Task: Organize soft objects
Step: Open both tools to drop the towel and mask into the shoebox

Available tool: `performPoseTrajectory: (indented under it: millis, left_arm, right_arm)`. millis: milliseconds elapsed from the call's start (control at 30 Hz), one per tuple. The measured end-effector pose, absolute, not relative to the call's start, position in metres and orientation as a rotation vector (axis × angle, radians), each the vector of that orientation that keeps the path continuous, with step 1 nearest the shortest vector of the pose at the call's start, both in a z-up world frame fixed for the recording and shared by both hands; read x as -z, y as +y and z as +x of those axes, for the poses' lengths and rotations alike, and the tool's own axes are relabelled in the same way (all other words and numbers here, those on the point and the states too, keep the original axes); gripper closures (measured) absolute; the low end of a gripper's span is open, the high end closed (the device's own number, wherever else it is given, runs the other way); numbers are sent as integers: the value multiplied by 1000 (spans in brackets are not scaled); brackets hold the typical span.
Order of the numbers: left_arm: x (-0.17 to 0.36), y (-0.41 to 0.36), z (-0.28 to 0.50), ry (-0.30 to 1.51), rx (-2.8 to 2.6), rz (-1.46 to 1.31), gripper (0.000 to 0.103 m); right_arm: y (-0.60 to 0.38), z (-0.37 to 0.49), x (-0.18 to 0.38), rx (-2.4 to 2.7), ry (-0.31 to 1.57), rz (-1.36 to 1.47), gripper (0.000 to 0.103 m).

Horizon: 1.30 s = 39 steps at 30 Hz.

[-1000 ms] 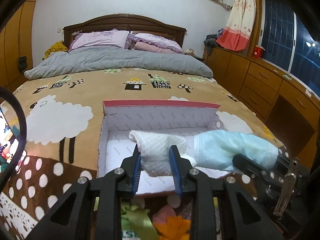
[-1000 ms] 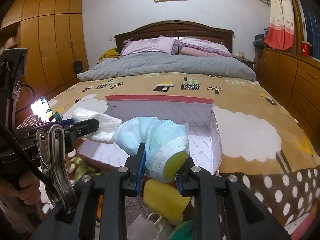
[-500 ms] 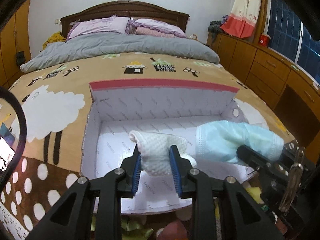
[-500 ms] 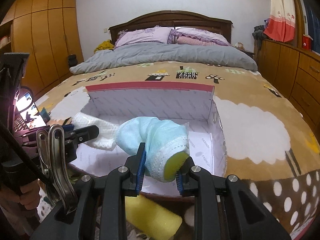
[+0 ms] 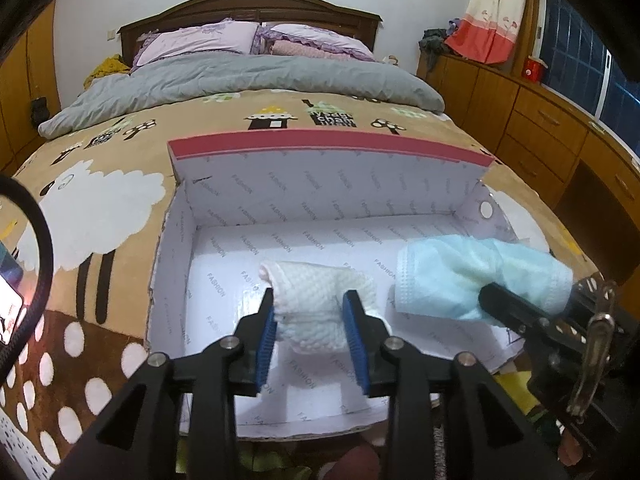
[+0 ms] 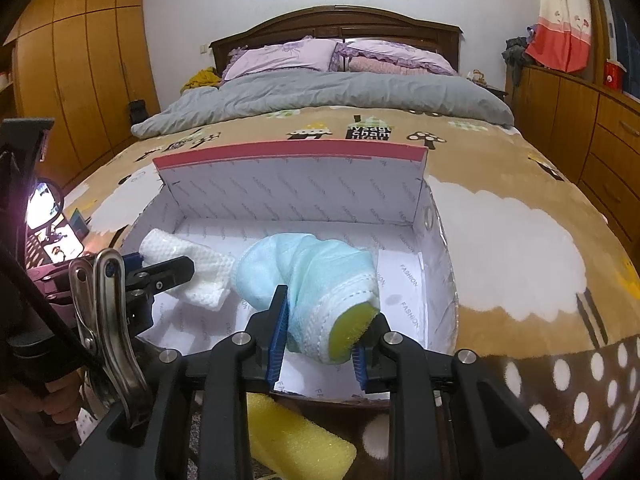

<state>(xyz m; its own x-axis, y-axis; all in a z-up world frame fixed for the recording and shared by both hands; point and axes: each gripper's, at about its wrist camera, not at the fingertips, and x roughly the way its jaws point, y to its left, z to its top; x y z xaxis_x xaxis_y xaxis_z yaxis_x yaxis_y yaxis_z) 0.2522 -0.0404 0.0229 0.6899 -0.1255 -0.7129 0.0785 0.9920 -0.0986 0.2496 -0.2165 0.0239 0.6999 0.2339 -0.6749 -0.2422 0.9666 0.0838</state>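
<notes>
A white shoe box (image 5: 328, 144) with a pink rim and printed lining lies open on the bed. My left gripper (image 5: 310, 316) is over the box's front left. Its jaws are opening, and a rolled white textured cloth (image 5: 320, 300) still fills the gap and touches both pads. In the right wrist view the cloth (image 6: 192, 276) and left gripper (image 6: 160, 272) are on the left. My right gripper (image 6: 320, 344) is shut on a light blue face mask (image 6: 316, 272) wrapped round a yellow sponge end, low inside the box (image 6: 288, 152). The mask (image 5: 472, 276) lies beside the cloth.
A loose yellow sponge (image 6: 296, 436) lies on the sheep-print blanket (image 6: 520, 240) just in front of the box. More soft items (image 5: 272, 460) show below the box's front edge. A lit phone (image 6: 52, 220) is at the left, and wooden drawers (image 5: 540, 120) line the right wall.
Both grippers have come forward and down, from above the box's front edge to low inside it. The left jaws have widened a little around the white cloth.
</notes>
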Motion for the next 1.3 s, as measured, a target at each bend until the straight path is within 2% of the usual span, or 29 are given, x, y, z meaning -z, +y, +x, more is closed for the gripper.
performPoseTrajectory:
  millis: [67, 167, 233, 467, 767, 1300]
  left_arm:
    - [-25, -41, 252, 798, 117, -57, 62]
    - [-29, -43, 250, 791, 118, -49, 53]
    - [-32, -43, 249, 785, 117, -44, 51]
    - [-44, -43, 239, 779, 130, -39, 43]
    - [-56, -39, 224, 789, 129, -41, 41]
    - [-70, -24, 182, 793, 109, -50, 41]
  right_arm:
    - [-217, 251, -24, -266, 757, -8, 75]
    - [-218, 252, -25, -264, 761, 1, 68]
    - [-219, 252, -27, -260, 762, 3, 64]
    - [-221, 244, -37, -259, 753, -19, 58]
    - [-219, 229, -54, -272, 712, -30, 45]
    - [-229, 187, -70, -276, 697, 5, 44]
